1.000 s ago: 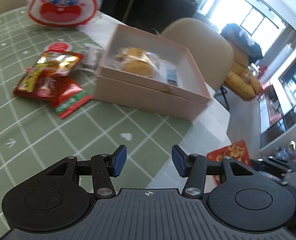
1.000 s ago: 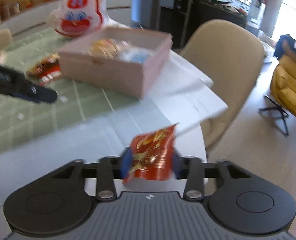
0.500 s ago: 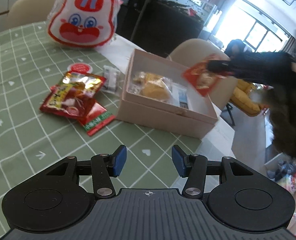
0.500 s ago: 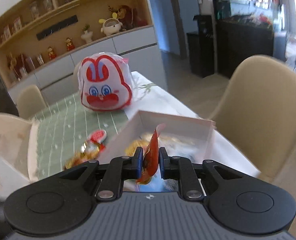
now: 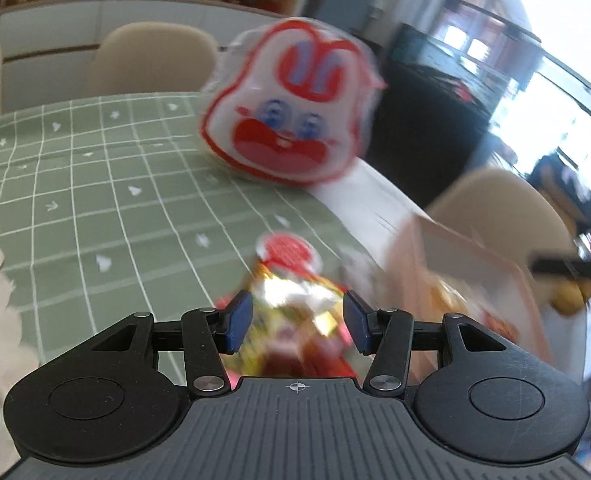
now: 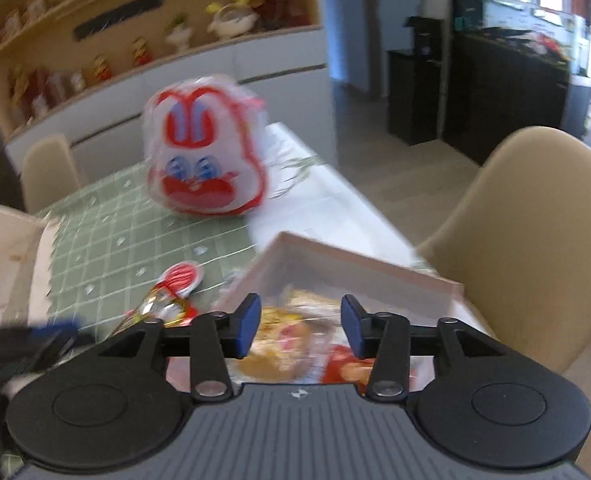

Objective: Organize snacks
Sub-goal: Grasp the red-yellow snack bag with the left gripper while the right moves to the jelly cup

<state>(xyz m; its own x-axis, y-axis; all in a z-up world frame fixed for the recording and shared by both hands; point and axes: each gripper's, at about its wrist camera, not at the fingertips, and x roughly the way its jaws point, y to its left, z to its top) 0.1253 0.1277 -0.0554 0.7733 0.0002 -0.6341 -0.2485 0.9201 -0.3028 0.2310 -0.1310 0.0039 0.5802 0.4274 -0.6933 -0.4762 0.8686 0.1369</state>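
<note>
A pink open box [image 6: 359, 270] holds wrapped snacks, among them a yellow pastry [image 6: 273, 360] and a red packet [image 6: 345, 366]. My right gripper [image 6: 300, 326] is open and empty just above the box. My left gripper [image 5: 297, 322] is open over a pile of red and yellow snack packets [image 5: 291, 312] lying on the green mat left of the box [image 5: 467, 256]. A round red-and-white candy [image 5: 285, 250] lies just beyond the packets; it also shows in the right wrist view [image 6: 181, 278]. Both views are blurred.
A large rabbit-face bag [image 5: 291, 108] stands at the far side of the green checked mat [image 5: 95, 208]. Beige chairs [image 6: 535, 240] surround the table. The white table edge [image 6: 327, 200] runs along the right. Shelves with ornaments stand behind.
My right gripper has opened and let go of the red packet, which now lies in the box. My left gripper has moved forward and down over the packets on the mat.
</note>
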